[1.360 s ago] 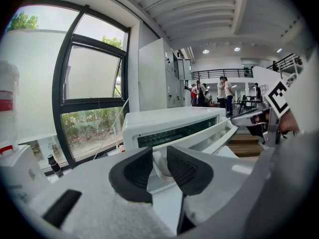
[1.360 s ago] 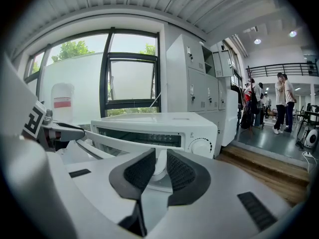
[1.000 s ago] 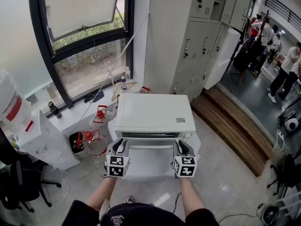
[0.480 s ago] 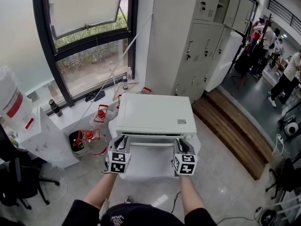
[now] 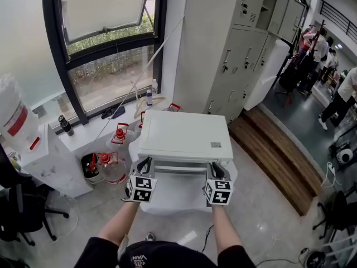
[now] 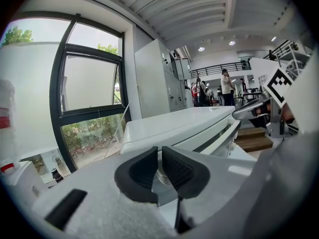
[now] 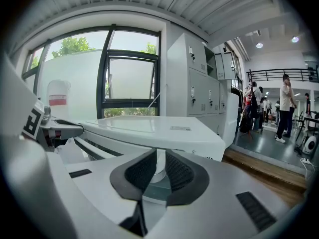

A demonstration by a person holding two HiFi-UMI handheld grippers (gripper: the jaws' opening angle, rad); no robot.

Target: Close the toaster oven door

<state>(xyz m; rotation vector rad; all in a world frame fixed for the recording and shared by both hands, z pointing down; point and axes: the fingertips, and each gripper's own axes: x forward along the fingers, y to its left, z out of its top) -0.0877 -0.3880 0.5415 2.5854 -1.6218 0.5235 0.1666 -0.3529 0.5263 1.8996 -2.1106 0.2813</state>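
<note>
Ends of the door handle (image 5: 181, 170) are pinched by the just-closing, narrow jaws of left gripper (image 5: 146, 166) and right gripper (image 5: 216, 170). The toaster oven (image 5: 184, 134) lies straight ahead of the fingers, its handle crosswise and equally near both.

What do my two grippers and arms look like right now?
The left gripper and right gripper have pale grey bodies, black ribbed pads on the jaws, each carrying a white cube with black square markers. The person wears short black sleeves.
</note>
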